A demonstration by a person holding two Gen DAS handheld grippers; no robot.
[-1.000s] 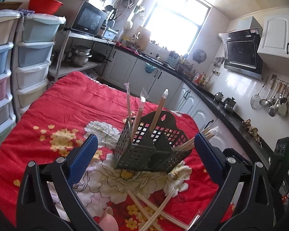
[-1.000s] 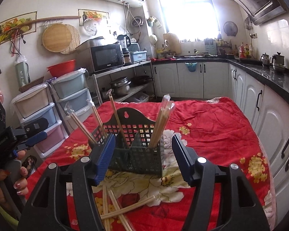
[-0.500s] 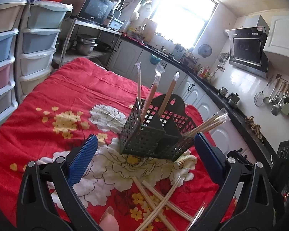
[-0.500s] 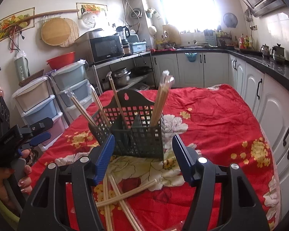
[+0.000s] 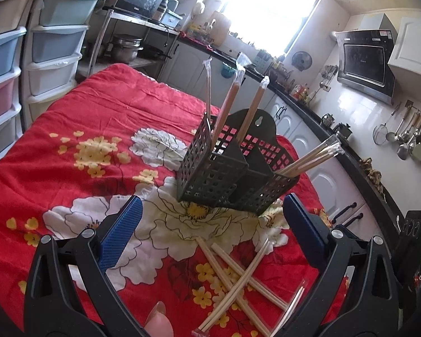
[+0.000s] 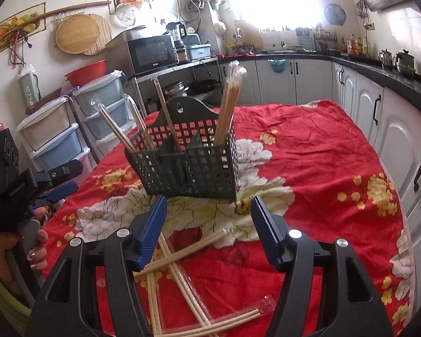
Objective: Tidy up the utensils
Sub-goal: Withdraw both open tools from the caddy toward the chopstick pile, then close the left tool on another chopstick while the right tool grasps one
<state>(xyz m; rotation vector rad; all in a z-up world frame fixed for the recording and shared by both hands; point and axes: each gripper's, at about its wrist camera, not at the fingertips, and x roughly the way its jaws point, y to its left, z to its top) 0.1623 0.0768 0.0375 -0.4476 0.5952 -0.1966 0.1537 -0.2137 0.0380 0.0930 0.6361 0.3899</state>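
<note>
A dark perforated utensil basket (image 5: pixel 227 174) (image 6: pixel 193 165) stands on the red floral cloth, with several wrapped chopstick pairs upright in its compartments (image 5: pixel 252 112) (image 6: pixel 230 104). More wrapped chopsticks lie crossed on the cloth in front of it (image 5: pixel 235 280) (image 6: pixel 182 261). My left gripper (image 5: pixel 213 219) hovers open just short of the basket, above the loose pile, nothing between its blue pads. My right gripper (image 6: pixel 207 219) is also open and empty, over the loose chopsticks. The left gripper (image 6: pixel 53 188), held by a hand, shows at the left edge of the right wrist view.
The table's cloth (image 5: pixel 84 118) (image 6: pixel 322 168) runs wide to the left and behind the basket. Stacked plastic drawers (image 5: pixel 50 42) (image 6: pixel 56 134) stand beside the table. White cabinets with a black counter (image 6: pixel 379 106) line the far side and right.
Both grippers have come down toward the table; the basket sits higher in each view and the loose chopsticks show more fully. Both stay open and empty.
</note>
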